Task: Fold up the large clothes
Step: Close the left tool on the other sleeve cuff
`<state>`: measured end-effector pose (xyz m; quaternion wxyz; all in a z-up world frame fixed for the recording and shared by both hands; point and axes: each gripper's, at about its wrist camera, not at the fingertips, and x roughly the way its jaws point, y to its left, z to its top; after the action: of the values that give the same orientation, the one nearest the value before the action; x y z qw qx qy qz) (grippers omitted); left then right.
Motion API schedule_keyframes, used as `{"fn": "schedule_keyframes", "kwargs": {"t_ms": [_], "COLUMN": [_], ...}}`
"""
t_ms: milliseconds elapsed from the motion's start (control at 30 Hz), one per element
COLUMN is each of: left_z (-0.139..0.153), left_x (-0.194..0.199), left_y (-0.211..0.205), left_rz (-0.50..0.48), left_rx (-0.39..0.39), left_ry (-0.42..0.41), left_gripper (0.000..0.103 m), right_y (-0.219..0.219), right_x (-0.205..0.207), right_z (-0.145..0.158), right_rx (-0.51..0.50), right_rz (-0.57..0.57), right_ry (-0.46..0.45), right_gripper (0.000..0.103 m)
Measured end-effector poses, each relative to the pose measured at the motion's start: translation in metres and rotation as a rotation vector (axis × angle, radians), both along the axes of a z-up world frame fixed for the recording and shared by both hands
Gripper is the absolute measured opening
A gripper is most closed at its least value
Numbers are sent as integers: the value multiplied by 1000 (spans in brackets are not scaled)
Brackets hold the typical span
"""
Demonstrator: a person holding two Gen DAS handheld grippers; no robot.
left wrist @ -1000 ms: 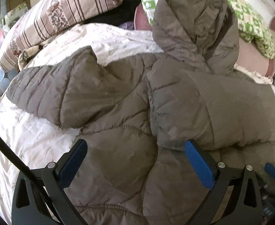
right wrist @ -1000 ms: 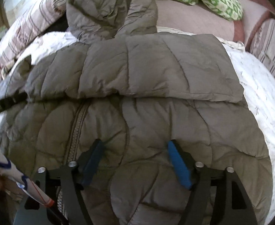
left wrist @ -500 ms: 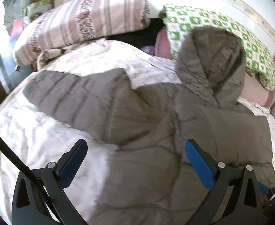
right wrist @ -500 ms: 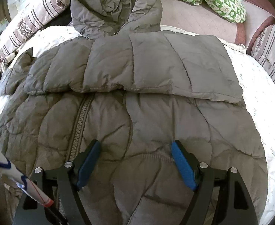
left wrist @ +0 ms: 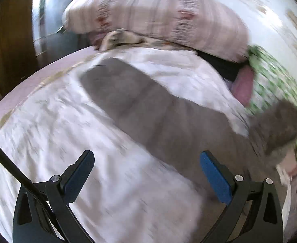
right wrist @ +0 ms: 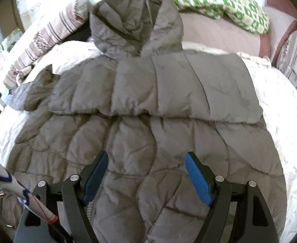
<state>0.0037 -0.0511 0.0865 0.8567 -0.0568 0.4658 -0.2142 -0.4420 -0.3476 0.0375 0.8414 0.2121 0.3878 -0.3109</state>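
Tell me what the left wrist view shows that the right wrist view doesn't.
Only the left wrist view, which is blurred, shows the jacket's unfolded sleeve stretched out over the white quilt towards the bed's edge, with the open left hand-held gripper above bare quilt. Only the right wrist view shows the other sleeve folded across the chest, the front zipper, and the open right hand-held gripper over the jacket body. Both show the grey puffer jacket's hood, the striped pillow and the green-patterned pillow.

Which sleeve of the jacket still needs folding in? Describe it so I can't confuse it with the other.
On the white quilt lies a grey puffer jacket. One sleeve is folded flat across its chest below the hood. The unfolded sleeve stretches out over bare quilt toward the striped pillow.
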Motion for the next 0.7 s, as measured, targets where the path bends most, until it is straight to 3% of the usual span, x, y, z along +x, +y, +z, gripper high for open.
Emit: {"fn": "schedule_keyframes", "kwargs": {"t_ms": [67,133,167,267,533,667,700], "left_z": [-6,-15,-19,-40,-79,-82,-82], "left_x": [30,64,76,113,156,161,163], "left_y": [10,21,26,35,43,36,33], "left_rz": [31,67,86,131,187,184,187], "left_rx": [2,-41,-60,-121,-243,-299,-290], "left_ry": [26,74,92,155,190,140,129], "left_gripper": [103,92,78,71,71,70,56], "right_y": [5,7,8,11,6,3,2], "right_x": [1,3,3,6,6,6,5], "right_z": [4,6,7,7,7,6,6], "right_rx": [-10,-15,-19,-37,-49,-51,-54], "right_rz": [19,31,35,44,33,19,9], "right_ry": [-18,-31,-35,-41,-72,-86,-91], "right_gripper": [82,82,82,82,82,82,82]}}
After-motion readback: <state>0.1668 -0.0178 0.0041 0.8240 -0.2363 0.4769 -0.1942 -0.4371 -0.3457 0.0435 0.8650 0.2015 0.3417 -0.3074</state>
